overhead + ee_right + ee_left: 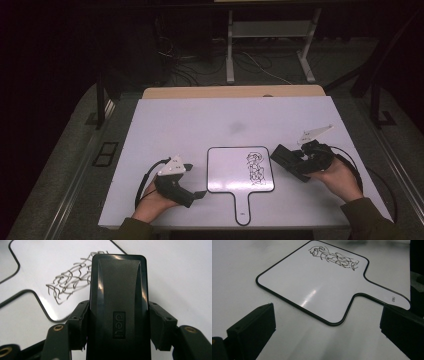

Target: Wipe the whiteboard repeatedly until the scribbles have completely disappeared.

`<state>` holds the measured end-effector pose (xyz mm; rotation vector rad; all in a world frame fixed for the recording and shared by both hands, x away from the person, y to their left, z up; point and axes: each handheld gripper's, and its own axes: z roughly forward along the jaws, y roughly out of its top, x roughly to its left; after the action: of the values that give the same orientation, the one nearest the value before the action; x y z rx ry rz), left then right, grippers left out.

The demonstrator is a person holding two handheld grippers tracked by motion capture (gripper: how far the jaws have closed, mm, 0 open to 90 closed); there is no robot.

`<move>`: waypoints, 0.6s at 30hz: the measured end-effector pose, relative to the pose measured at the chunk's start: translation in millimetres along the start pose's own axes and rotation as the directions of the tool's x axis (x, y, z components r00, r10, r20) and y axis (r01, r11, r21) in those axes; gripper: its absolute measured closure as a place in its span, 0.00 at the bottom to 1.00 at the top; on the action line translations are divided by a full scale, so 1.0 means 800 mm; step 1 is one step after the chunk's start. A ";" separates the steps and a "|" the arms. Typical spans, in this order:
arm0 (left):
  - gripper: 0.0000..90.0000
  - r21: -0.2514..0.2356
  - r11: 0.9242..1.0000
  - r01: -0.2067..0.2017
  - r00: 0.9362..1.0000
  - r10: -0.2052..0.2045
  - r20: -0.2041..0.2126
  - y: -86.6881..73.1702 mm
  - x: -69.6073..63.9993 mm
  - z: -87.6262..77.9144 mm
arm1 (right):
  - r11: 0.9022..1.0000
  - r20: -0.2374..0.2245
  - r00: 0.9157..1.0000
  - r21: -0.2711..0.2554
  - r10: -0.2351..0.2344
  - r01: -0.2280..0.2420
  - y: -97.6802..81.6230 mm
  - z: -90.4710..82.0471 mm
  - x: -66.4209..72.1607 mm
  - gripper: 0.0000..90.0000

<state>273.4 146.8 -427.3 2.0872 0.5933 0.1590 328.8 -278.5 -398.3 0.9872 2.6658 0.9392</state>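
Your right gripper [287, 159] grasps the black eraser [118, 305] firmly. Lay it flat on the scribble [255, 167], center right of the whiteboard [225, 172]. Your left gripper [197, 192], open, may steady the handle.

The room around the table [165, 120] is very dark, almost black at the left side and top corners. The white tabletop is the brightest part, lit from above. A faint grey smudge sits on it near the middle. The high view is a bit soft and grainy. On the small whiteboard [312, 285] a bright white shine shows near its lower edge. The black eraser [118, 302] has little shiny spots along its top. The jaws close to the cameras look blurry.
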 end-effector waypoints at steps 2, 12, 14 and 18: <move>0.00 -0.002 1.000 0.002 1.000 -0.002 0.000 0.000 0.000 0.000 | 1.000 0.000 1.000 0.001 -0.003 0.003 0.003 0.002 0.001 0.43; 0.00 -0.003 1.000 0.002 1.000 -0.002 0.002 0.000 0.000 0.000 | 0.999 -0.009 0.999 0.006 -0.032 0.032 0.030 0.021 0.005 0.43; 0.00 -0.003 1.000 0.004 1.000 -0.004 0.003 0.000 0.000 0.000 | 0.999 -0.011 0.999 0.005 -0.033 0.033 0.033 0.022 0.005 0.43; 0.00 -0.001 1.000 0.000 1.000 0.000 0.004 0.000 0.002 0.000 | 0.999 -0.010 0.999 0.007 -0.047 0.047 0.043 0.028 0.007 0.43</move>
<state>275.1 147.4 -427.8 2.0859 0.5907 0.1556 350.3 -243.4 -395.1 0.9202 2.6894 0.9279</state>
